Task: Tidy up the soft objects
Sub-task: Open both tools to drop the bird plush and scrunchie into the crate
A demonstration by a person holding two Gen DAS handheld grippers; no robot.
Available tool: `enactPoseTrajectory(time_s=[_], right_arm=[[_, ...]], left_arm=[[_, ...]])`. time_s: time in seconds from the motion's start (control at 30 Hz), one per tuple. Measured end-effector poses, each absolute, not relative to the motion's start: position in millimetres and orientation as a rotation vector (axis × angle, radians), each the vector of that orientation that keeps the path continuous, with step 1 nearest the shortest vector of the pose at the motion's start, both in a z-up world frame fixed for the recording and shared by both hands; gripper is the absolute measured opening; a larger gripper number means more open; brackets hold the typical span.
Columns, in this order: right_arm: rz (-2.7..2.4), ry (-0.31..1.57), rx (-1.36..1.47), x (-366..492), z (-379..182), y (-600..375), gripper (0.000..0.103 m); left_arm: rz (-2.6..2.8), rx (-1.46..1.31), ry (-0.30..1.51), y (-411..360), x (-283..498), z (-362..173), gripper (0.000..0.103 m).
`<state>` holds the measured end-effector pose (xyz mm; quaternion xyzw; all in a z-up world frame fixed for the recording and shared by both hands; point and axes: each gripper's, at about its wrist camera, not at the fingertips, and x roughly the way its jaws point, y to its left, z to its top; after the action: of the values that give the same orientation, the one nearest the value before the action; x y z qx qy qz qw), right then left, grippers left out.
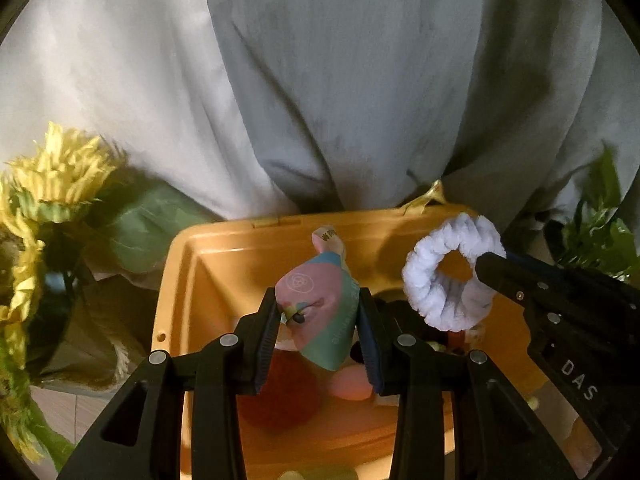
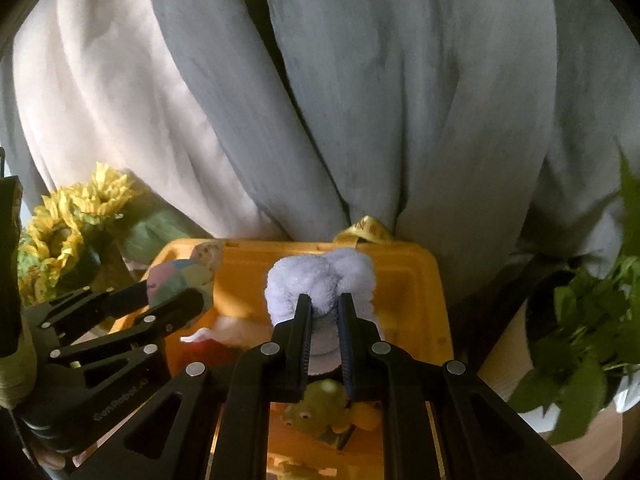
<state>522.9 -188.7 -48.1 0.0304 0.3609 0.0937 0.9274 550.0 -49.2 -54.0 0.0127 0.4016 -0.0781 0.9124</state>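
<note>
Grey and cream curtains (image 1: 320,80) hang in folds behind an orange plastic bin (image 1: 224,256), with yellow artificial sunflowers (image 1: 60,168) to its left and green leafy plants (image 2: 580,320) to its right. Above the bin's open top, the left tool (image 1: 318,312) has its two fingers clamped on a pastel pink, teal and yellow soft toy (image 1: 320,300), which sits pinched between the pads with its printed tag sticking up at the top. Just to the right, the right tool (image 2: 325,312) is closed tight on a fluffy white ring-shaped scrunchie (image 1: 452,272), gripping one side of the loop so the rest bulges out beyond the fingertips. Down inside the bin lie a red plush item (image 1: 280,396), a pink rounded soft piece (image 1: 350,384) and a green frog toy (image 2: 320,404), all partly hidden by the tools.
</note>
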Motion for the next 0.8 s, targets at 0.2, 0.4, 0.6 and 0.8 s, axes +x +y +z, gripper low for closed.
enactPoseTrajectory(time_s=[0.2, 0.4, 0.6, 0.8], right_arm=[[0.211, 0.809, 0.059, 538.0, -61.2, -185.3, 0.014], [0.207, 0.843, 0.051, 542.3, -69.5, -185.0, 0.020], [0.204, 0.846, 0.044, 541.6, -68.3, -186.8, 0.027], [0.192, 0.822, 0.029, 528.2, -58.7, -190.8, 0.037]], left_arm=[[-0.168, 0.031, 0.896, -50.5, 563.7, -68.5, 0.038], [-0.165, 0.025, 0.912, -49.3, 562.9, -73.3, 0.048], [-0.114, 0.040, 0.877, -46.4, 554.8, -69.3, 0.057], [-0.031, 0.057, 0.817, -38.4, 528.0, -52.4, 0.065]])
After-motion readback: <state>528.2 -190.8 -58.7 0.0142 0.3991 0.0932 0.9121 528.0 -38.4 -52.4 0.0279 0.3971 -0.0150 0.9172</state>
